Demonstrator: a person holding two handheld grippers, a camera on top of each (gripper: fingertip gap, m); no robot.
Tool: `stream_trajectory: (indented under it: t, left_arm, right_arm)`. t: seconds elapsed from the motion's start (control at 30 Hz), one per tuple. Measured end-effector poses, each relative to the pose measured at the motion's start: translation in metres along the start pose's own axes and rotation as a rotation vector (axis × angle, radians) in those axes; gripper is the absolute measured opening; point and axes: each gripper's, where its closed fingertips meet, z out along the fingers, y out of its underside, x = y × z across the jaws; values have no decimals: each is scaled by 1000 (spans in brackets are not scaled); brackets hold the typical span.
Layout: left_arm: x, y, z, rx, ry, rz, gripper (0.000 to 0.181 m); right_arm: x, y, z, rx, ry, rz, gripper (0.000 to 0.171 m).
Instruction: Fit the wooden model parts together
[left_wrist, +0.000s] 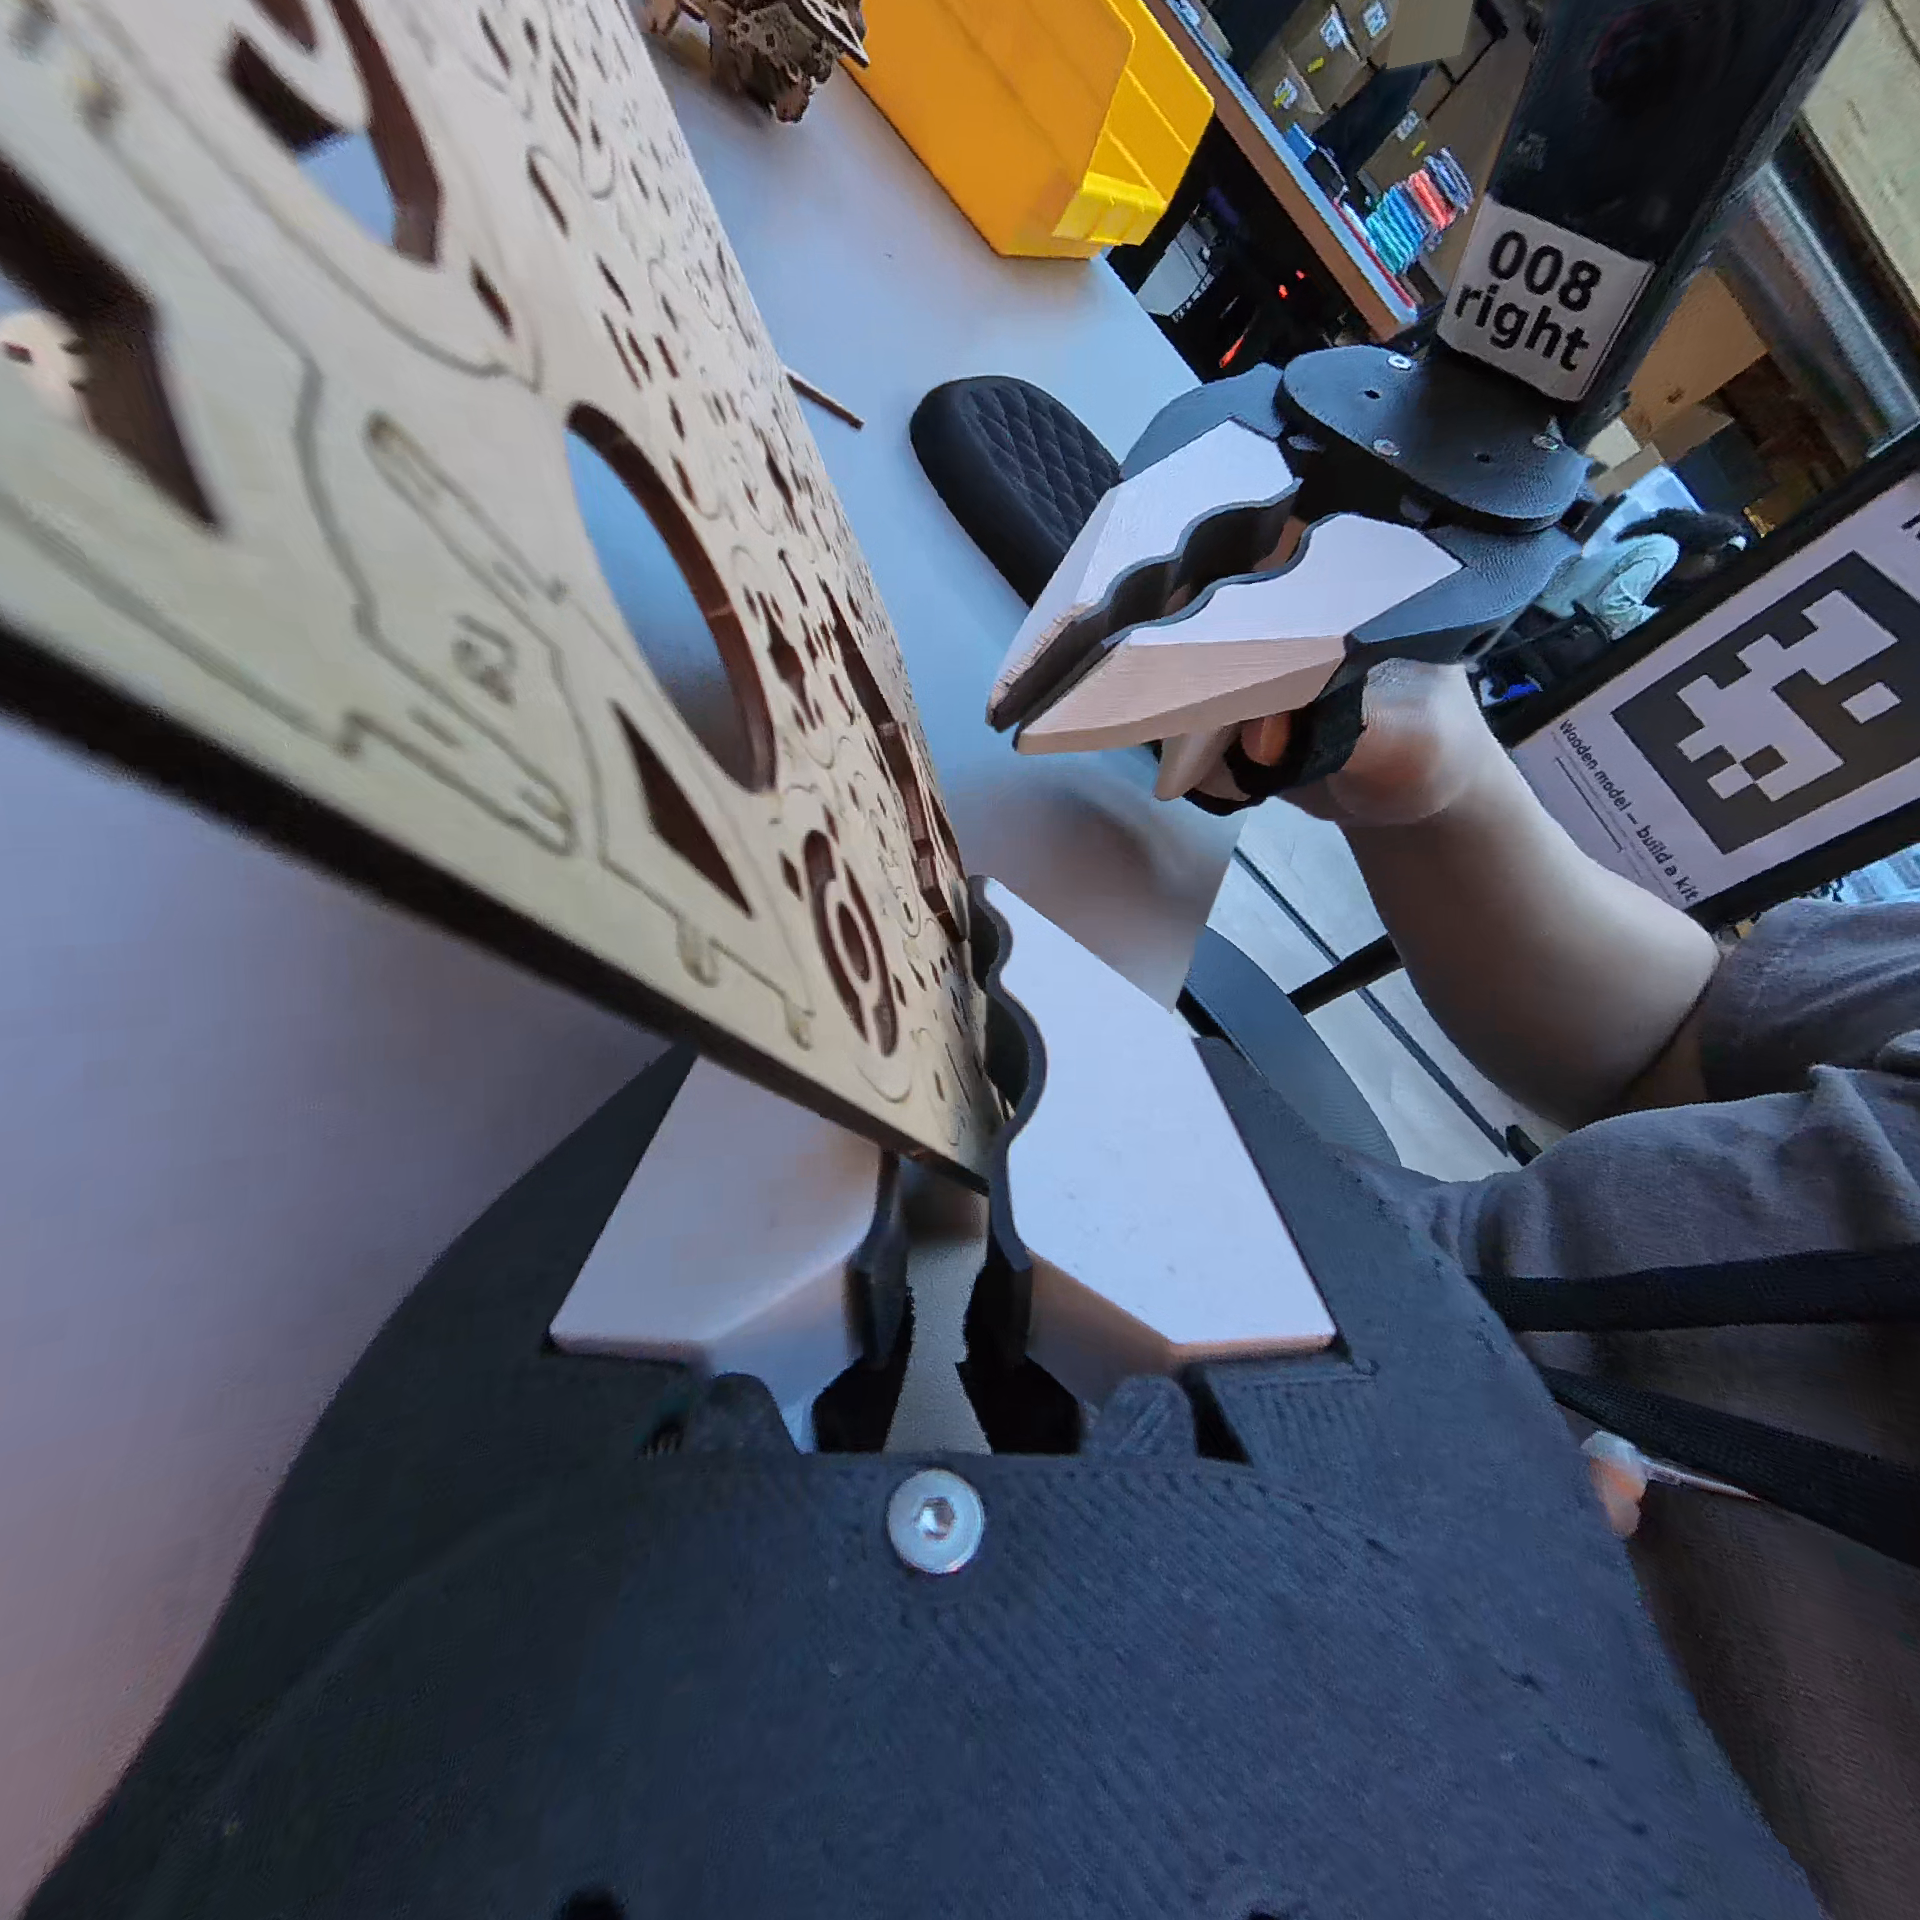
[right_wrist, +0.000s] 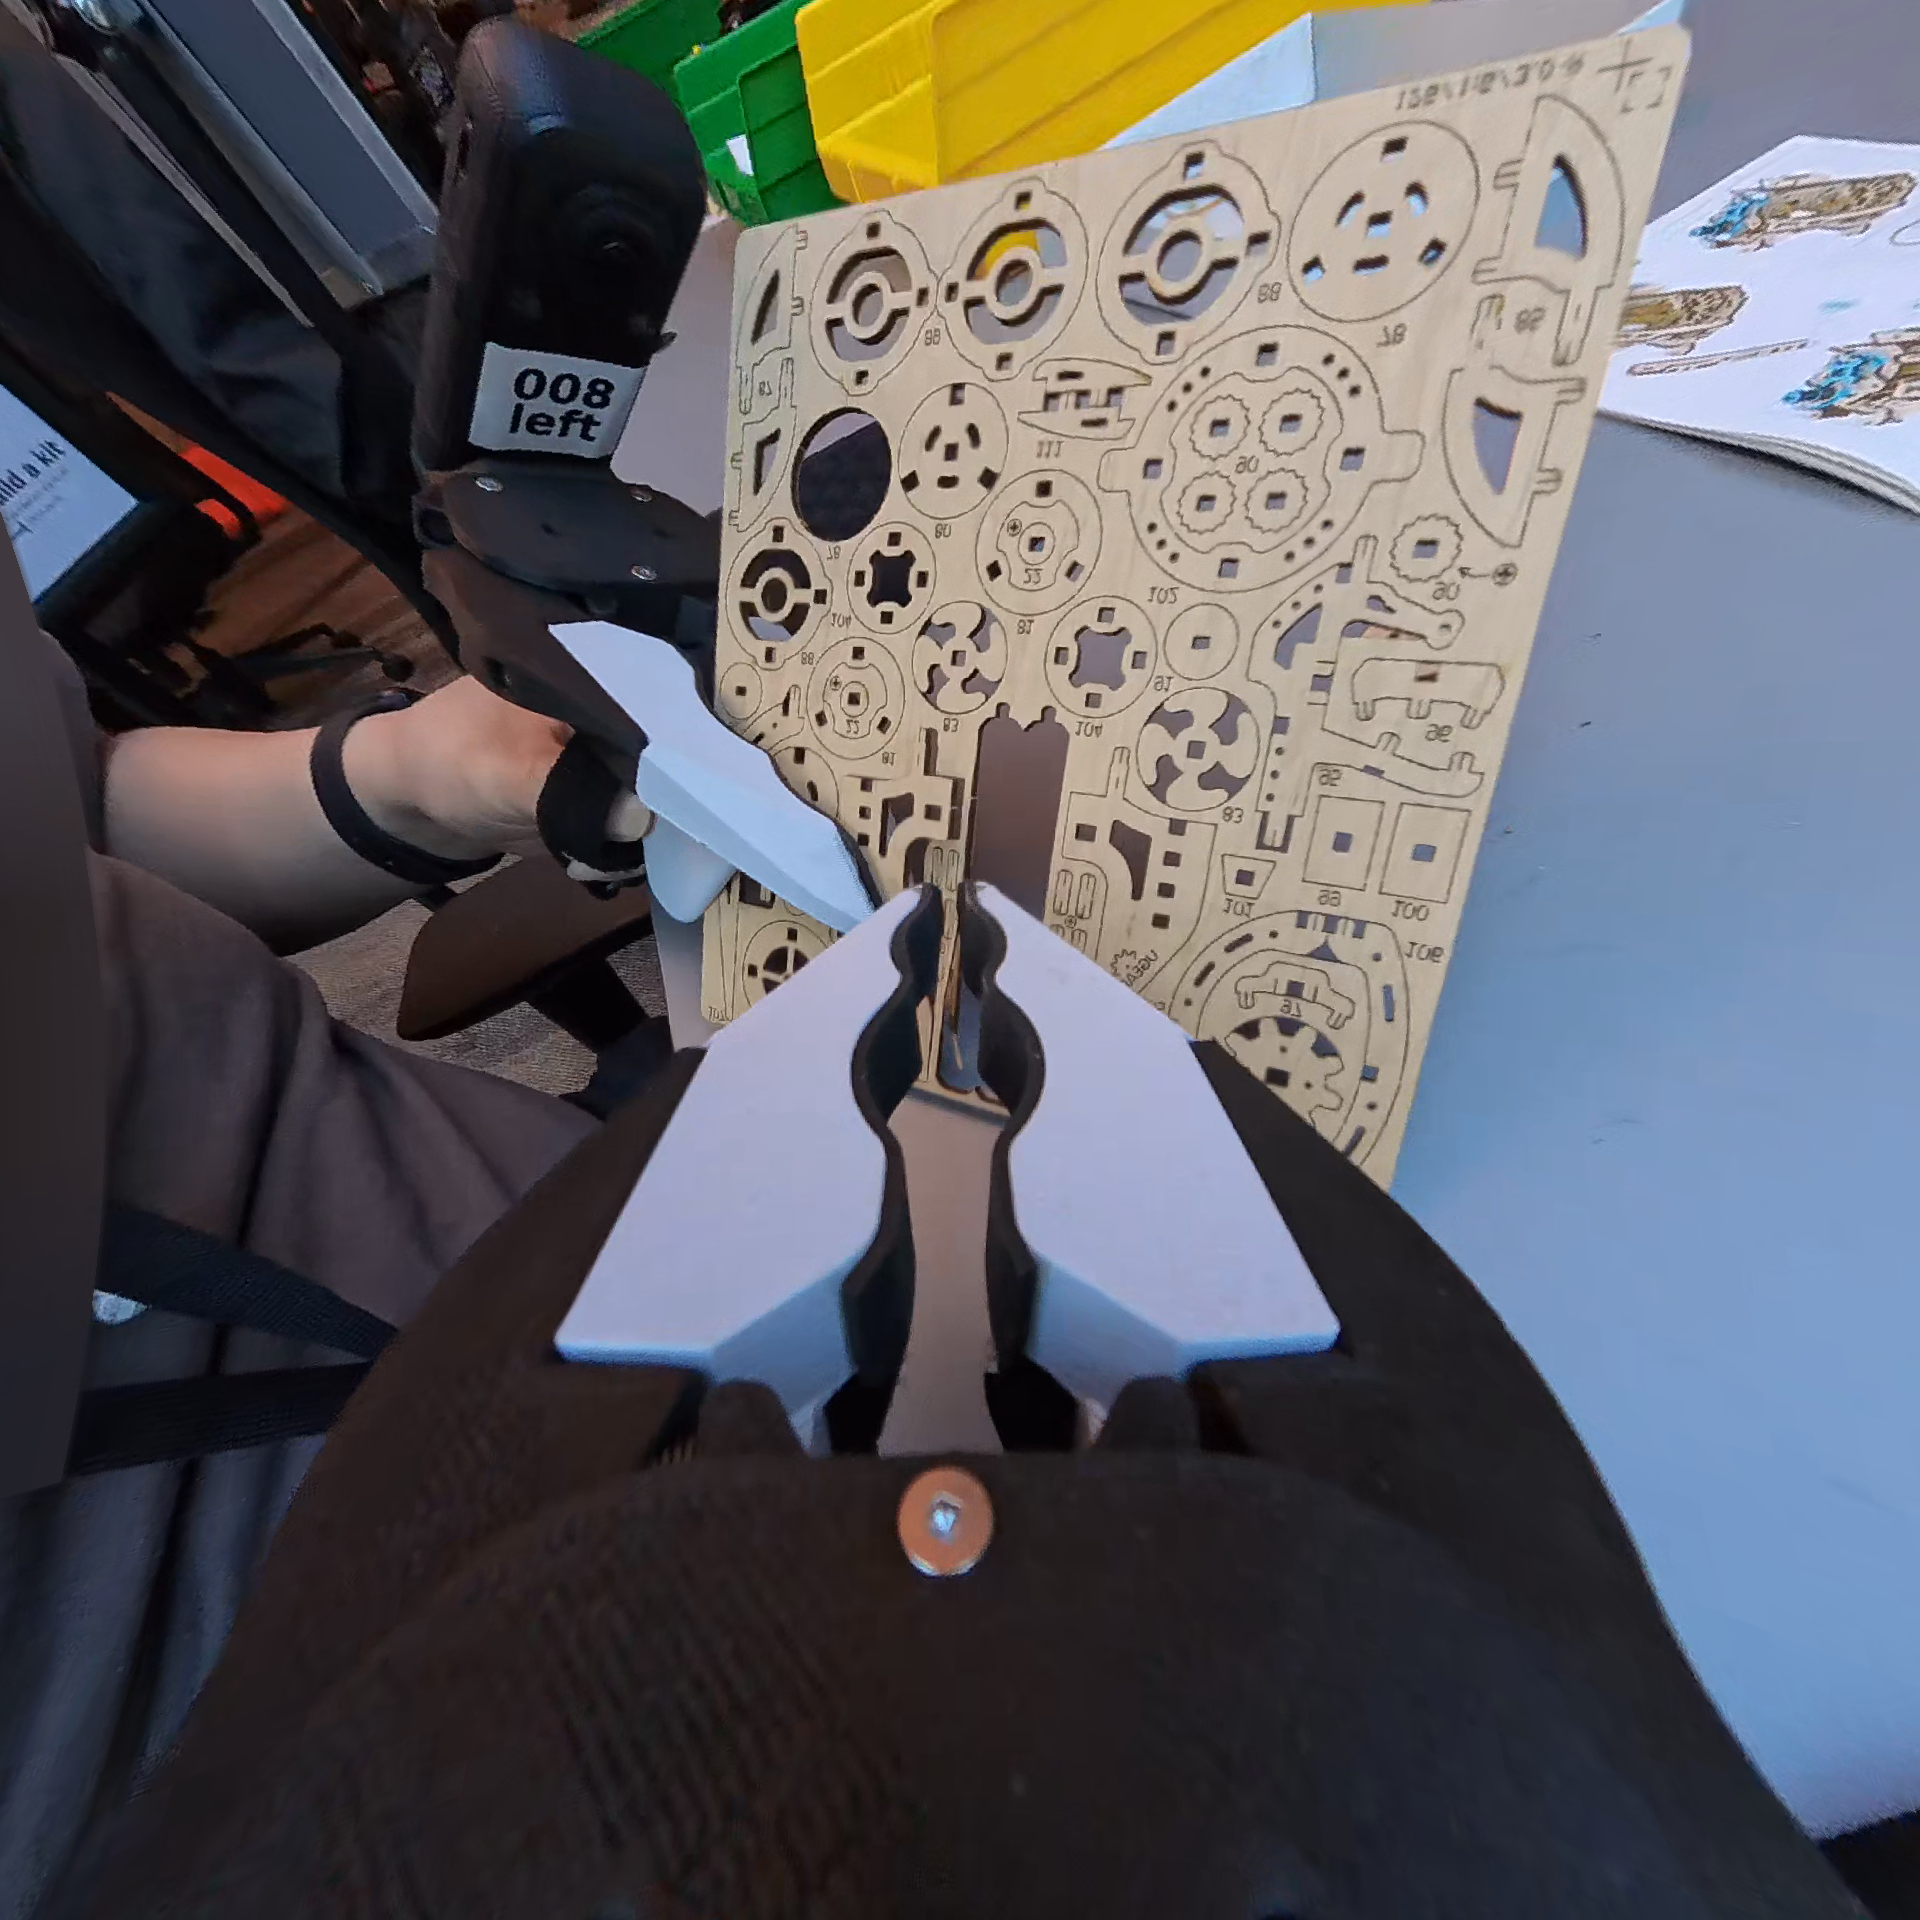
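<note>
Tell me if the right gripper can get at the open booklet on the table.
Probably yes: the booklet lies right of the wooden sheet, with bare table between it and the right gripper.

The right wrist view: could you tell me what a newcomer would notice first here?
The laser-cut wooden sheet fills the middle, held upright above the grey table, with the left gripper clamped on its lower left edge. The right gripper pinches a thin wooden piece before it. Yellow bins sit behind.
</note>
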Motion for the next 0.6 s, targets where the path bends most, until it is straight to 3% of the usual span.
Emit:
stream_trajectory:
  t: [0.6]
  left_arm:
    - [1, -1, 0, 5, 12, 1, 7]
  right_arm:
    - [1, 20, 8, -8, -35, 34, 11]
